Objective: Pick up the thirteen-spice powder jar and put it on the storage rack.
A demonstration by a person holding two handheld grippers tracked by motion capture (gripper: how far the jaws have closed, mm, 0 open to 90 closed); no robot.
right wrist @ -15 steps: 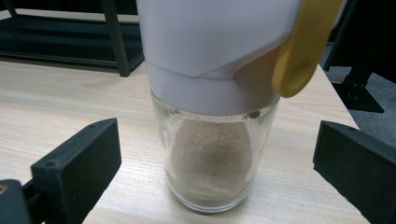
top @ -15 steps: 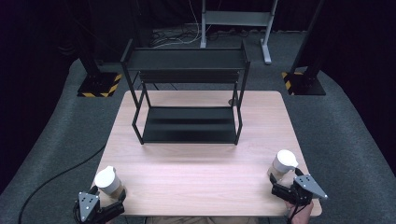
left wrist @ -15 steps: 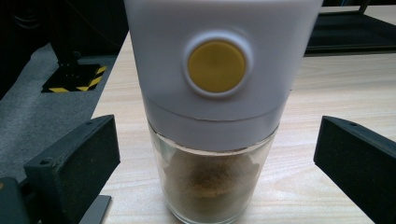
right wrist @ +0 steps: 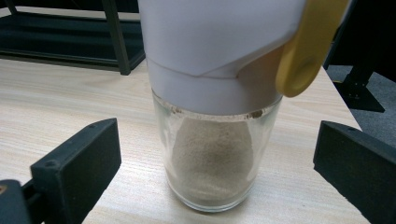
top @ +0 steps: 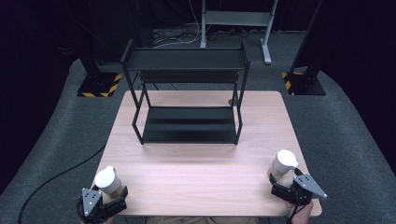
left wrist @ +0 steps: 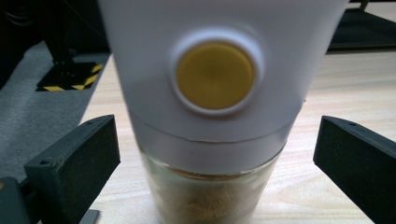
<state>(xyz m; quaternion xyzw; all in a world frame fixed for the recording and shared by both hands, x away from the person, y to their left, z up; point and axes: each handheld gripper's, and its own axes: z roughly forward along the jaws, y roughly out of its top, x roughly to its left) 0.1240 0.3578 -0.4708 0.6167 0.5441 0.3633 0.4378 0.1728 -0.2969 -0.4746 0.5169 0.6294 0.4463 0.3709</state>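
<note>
Standing on wooden table (top: 196, 172): black rack (top: 189, 123); grey carpet (top: 355, 135) around.

White caps, yellow buttons, black metal on pale wood.

Left clear glass shaker jar (left wrist: 212, 186): white plastic cap with a round mustard-yellow button ringed in white, tan-brown powder below. Right clear glass shaker jar (right wrist: 212, 158): white cap, yellow flap at the side, pale beige-grey powder inside. Light wood-grain tabletop (top: 196, 172), pinkish-beige with fine streaks. Black 2-tier metal shelf rack (top: 187, 123), matte. Black jaws on both the left gripper (top: 100, 205) and the right gripper (top: 292, 189), grey plates on top. Dark grey carpet floor (top: 56, 140); black stand bases (top: 98, 86) edged in yellow-and-black hazard stripes.
</note>
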